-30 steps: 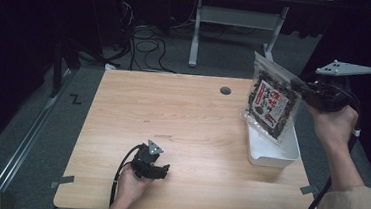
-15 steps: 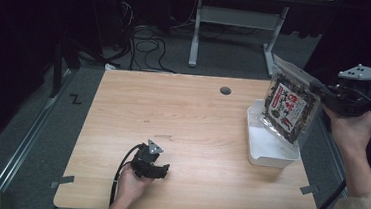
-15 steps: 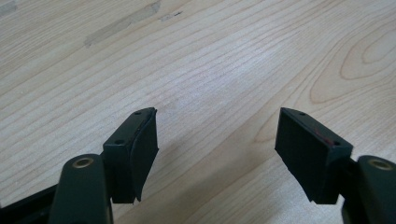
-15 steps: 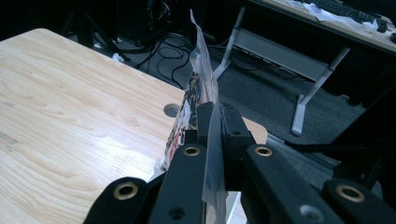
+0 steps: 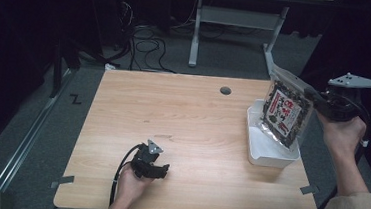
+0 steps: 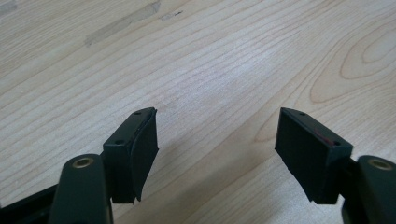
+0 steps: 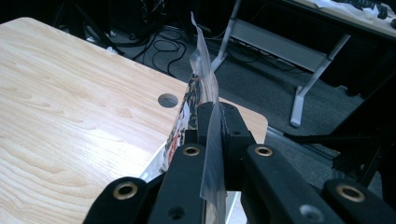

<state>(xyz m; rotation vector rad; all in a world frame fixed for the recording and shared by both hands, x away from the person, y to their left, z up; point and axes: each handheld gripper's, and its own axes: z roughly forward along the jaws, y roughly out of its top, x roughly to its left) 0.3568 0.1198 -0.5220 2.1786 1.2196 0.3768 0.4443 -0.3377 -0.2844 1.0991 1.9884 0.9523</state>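
Observation:
A clear snack bag with dark contents and a red and white label hangs over the white tray at the table's right side. My right gripper is shut on the bag's top edge, and the right gripper view shows the bag's film pinched edge-on between the two black jaws. My left gripper rests low on the table near the front edge, held in a hand. In the left gripper view its jaws stand open, and my left gripper has nothing but bare wood between them.
The wooden table has a round cable hole near its far edge. Tape marks sit at the front corners. Beyond the table are floor cables and a grey desk frame.
My right gripper has carried the bag to the right and downward, so the bag now hangs lower over the tray. The left gripper has stayed where it was.

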